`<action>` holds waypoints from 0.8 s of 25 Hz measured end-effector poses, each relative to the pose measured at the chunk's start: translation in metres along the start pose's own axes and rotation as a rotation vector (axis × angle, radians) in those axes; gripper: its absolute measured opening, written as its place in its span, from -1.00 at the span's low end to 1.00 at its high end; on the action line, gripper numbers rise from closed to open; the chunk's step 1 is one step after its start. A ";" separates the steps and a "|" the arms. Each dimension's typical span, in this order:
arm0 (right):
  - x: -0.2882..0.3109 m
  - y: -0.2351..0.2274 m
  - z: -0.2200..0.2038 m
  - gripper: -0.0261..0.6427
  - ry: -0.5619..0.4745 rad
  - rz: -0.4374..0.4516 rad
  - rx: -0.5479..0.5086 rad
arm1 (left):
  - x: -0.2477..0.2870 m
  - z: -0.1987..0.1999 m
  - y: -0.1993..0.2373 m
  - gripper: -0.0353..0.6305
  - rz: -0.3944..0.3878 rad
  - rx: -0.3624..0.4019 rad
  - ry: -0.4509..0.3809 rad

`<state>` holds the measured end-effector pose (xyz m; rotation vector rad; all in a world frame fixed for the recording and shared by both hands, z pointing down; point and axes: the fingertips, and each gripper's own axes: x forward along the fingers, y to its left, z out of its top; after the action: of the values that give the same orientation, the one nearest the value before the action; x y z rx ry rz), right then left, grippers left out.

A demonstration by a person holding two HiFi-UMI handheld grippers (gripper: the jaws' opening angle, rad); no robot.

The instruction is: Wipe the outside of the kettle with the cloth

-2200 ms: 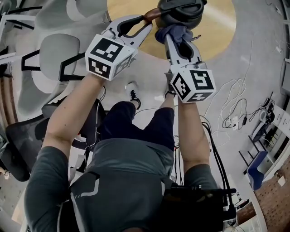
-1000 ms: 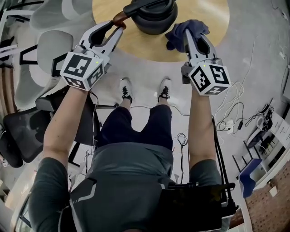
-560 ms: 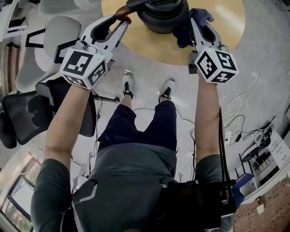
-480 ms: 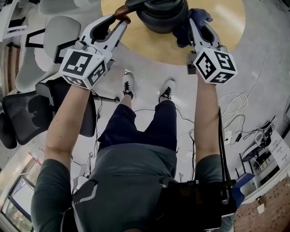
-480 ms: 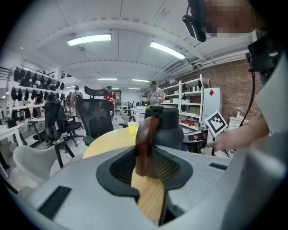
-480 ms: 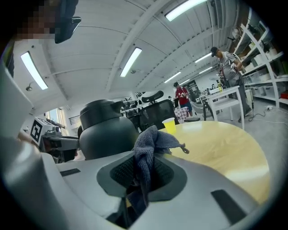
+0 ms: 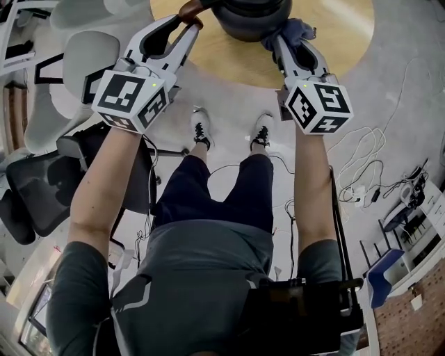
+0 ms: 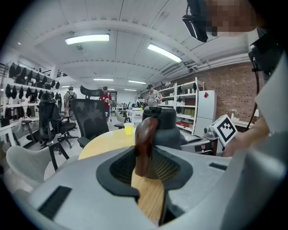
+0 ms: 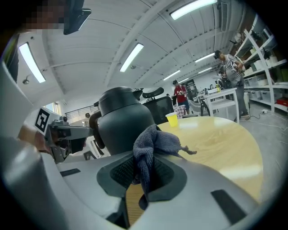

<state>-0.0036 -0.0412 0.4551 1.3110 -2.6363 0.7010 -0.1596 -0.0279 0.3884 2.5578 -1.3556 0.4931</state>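
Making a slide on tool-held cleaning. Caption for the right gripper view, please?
Blue-grey cloth clamped in the right claw, next to the dark kettle on a round wooden table.

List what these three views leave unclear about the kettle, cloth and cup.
Head view: the kettle is cut off at its top by the upper edge.
Right gripper view: whether the cloth touches the kettle; the bunched cloth covers that spot.
Left gripper view: the kettle's lower body, hidden behind the left tool and the handle it grips.
Both gripper views: the yellow cup, too small to show contents.
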 end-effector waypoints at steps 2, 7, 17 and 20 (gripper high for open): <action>-0.002 0.008 -0.004 -0.70 0.001 -0.025 0.005 | 0.000 0.000 -0.001 -0.56 -0.024 0.003 -0.006; -0.001 0.032 -0.011 -0.70 -0.019 -0.100 0.048 | 0.000 -0.001 0.000 -0.56 -0.090 0.009 -0.016; 0.035 0.096 -0.025 -0.70 -0.039 -0.111 0.050 | -0.002 -0.001 -0.004 -0.59 -0.202 0.030 -0.042; 0.048 0.106 -0.022 -0.70 -0.042 -0.088 0.046 | -0.005 -0.003 -0.009 -0.70 -0.225 0.043 -0.038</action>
<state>-0.1177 -0.0111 0.4512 1.4599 -2.5912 0.7340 -0.1557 -0.0183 0.3889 2.7232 -1.0605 0.4384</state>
